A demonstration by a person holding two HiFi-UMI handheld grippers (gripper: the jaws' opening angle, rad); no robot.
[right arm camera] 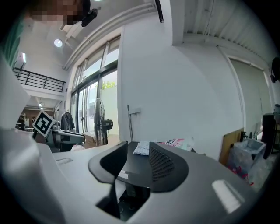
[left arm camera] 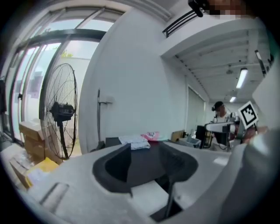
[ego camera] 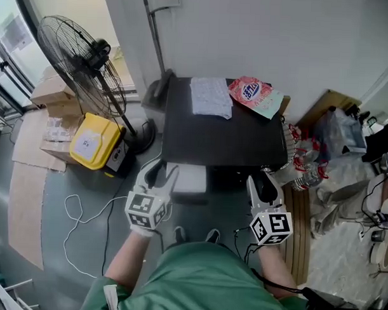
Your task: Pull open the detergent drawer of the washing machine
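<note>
The washing machine (ego camera: 220,136) is a black-topped box against the white wall. Its white detergent drawer (ego camera: 188,181) sticks out from the front at the left. My left gripper (ego camera: 161,175) hovers just left of and above the drawer, jaws apart, nothing between them. In the left gripper view the gripper (left arm camera: 146,157) frames the black top (left arm camera: 144,168) and the white drawer (left arm camera: 148,197) below. My right gripper (ego camera: 264,184) is at the machine's front right corner, open and empty. The right gripper view looks past that gripper (right arm camera: 138,155) over the top (right arm camera: 138,168).
A white cloth (ego camera: 210,96) and a pink detergent bag (ego camera: 253,94) lie on the machine's top. A standing fan (ego camera: 80,58) and a yellow box (ego camera: 93,141) are to the left, a white cable (ego camera: 77,223) on the floor. Bottles and bags (ego camera: 305,161) crowd the right.
</note>
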